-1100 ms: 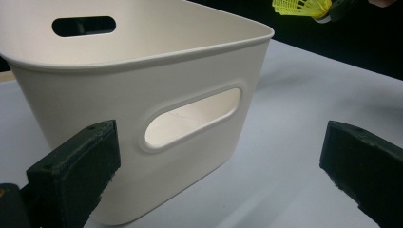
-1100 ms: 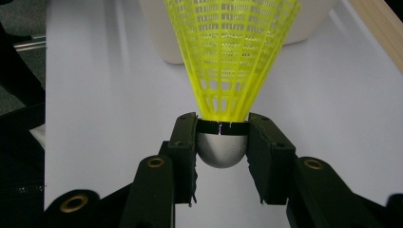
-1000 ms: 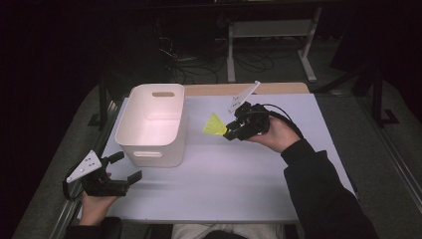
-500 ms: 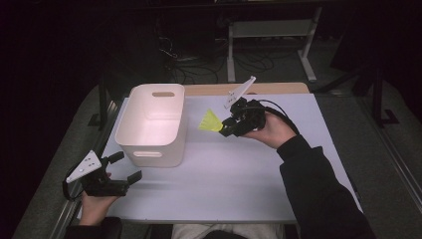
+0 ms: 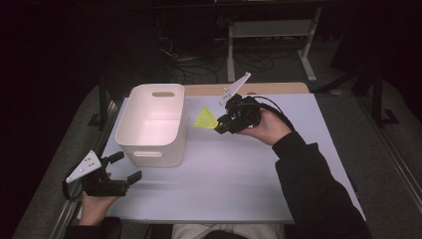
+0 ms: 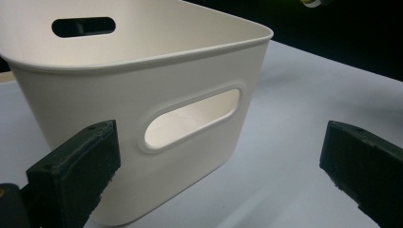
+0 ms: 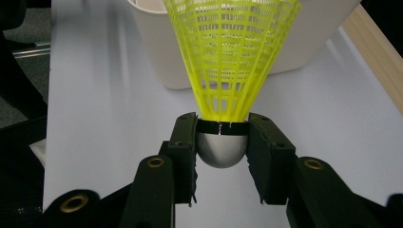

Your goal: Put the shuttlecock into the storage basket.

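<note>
Right tongs point(image 7: 222, 142) grip yellow shuttlecock point(image 7: 230, 52) beside white bin point(image 5: 152, 122).

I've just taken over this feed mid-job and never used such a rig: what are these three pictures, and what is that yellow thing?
No robot arm here: a person holds a two-jaw gripper in each hand at a table. The high view looks down from above. There the left gripper rests near the table's front edge, jaws open, close to a white bin. The right gripper is raised beside the bin. The other two pictures come from cameras riding on the grippers, looking along their black jaws. The left gripper view faces the bin's handle cut-out. The right gripper view shows the jaws shut on the rounded cork of a yellow shuttlecock, its skirt pointing toward the bin.
</note>
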`<state>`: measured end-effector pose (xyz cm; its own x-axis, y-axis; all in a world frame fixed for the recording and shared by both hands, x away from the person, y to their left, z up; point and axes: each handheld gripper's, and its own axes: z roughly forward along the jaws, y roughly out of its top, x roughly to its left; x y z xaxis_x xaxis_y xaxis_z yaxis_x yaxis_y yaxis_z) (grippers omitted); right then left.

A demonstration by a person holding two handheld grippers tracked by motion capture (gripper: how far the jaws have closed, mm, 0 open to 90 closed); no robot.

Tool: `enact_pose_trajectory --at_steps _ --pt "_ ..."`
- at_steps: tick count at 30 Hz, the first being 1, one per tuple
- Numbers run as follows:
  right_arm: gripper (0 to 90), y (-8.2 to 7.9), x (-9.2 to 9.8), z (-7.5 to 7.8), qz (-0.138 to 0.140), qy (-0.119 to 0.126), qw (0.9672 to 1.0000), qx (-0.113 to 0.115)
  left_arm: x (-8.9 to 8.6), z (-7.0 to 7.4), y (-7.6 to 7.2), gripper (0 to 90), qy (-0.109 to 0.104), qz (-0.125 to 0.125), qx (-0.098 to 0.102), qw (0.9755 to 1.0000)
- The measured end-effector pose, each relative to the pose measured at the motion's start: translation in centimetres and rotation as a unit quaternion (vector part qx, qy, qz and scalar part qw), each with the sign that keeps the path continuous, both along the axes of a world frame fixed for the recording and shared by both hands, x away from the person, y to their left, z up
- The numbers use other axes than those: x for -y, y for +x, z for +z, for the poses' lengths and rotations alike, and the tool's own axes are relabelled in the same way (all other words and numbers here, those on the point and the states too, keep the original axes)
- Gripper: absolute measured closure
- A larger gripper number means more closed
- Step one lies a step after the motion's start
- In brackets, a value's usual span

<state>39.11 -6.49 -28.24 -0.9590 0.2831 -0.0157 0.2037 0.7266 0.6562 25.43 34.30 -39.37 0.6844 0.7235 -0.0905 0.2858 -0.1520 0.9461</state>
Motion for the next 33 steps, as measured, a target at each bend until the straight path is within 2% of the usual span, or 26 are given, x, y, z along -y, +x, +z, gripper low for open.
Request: enact_pose_trajectory --at_steps 33 --pt "63.0 0.5 -3.0 1.7 0.024 0.005 0.9996 0.012 0.0 0.0 0.0 0.0 -0.001 -0.001 0.001 1.0"
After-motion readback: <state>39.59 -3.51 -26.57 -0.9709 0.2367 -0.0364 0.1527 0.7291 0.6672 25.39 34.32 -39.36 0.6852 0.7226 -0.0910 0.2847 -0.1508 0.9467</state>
